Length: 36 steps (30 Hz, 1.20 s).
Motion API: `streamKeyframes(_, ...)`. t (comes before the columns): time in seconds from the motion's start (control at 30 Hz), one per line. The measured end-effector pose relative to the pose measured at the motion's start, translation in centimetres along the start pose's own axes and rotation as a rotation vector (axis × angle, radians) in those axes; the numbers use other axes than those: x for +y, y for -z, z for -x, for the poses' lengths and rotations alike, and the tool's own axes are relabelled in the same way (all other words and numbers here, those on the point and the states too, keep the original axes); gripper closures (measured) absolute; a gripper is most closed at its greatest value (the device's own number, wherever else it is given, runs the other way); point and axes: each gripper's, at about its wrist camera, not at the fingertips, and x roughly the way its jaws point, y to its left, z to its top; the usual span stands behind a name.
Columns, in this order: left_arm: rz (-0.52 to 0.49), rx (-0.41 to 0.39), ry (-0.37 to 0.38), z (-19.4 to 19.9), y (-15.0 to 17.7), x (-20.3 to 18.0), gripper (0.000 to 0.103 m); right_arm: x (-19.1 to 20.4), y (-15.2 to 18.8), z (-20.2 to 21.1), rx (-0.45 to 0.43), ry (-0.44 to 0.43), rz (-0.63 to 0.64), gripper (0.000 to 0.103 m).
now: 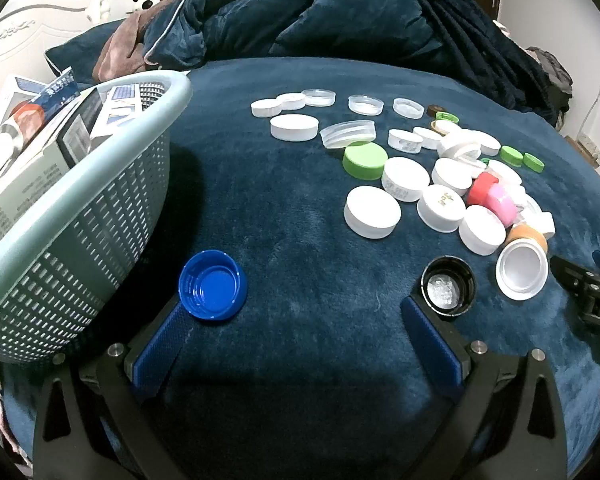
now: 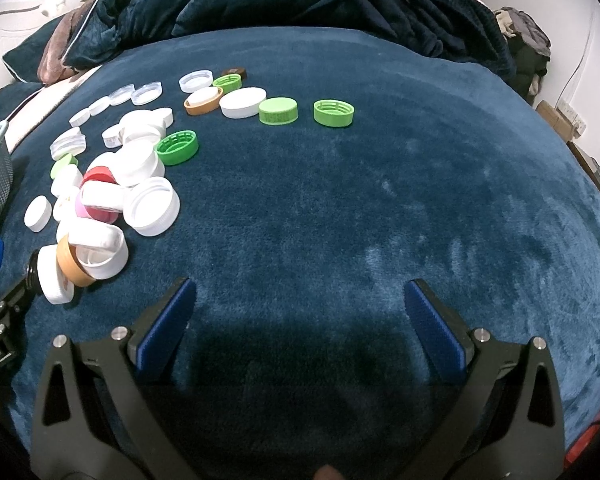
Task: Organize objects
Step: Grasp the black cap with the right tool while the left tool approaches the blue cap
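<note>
Beside blue cap, basket holds boxes, tube.

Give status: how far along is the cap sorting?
Done: little to show; the basket holds boxes, no caps visible in it. In hand: nothing; left tool and right tool are both open and empty. Left: nearly everything. The blue cap and black cap lie loose by the left tool, and the mixed cap pile is unsorted on the blanket.
</note>
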Motion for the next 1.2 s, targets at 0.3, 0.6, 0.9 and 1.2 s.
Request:
streamKeyframes(0.3, 0.022, 0.082, -0.016, -0.6, -1.0, -0.2, 0.000, 0.0, -0.9, -0.4, 0.083, -0.004, -0.001, 0.000)
streamKeyframes(0.6, 0.013, 0.157, 0.000, -0.9, -1.4, -0.1, 0.000, -0.2, -1.6, -0.8, 0.148, -0.021, 0.012, 0.000)
streamKeyframes(0.9, 0.042, 0.164, -0.020, 0.3, -1.6, 0.0, 0.000, 0.1, -2.0, 0.3, 0.130, -0.009, 0.030, 0.000)
streamKeyframes(1.2, 0.187, 0.127, -0.004, 3.7, -1.1, 2.4, 0.001, 4.5, -3.4, 5.2, -0.032, -0.166, 0.138, 0.000)
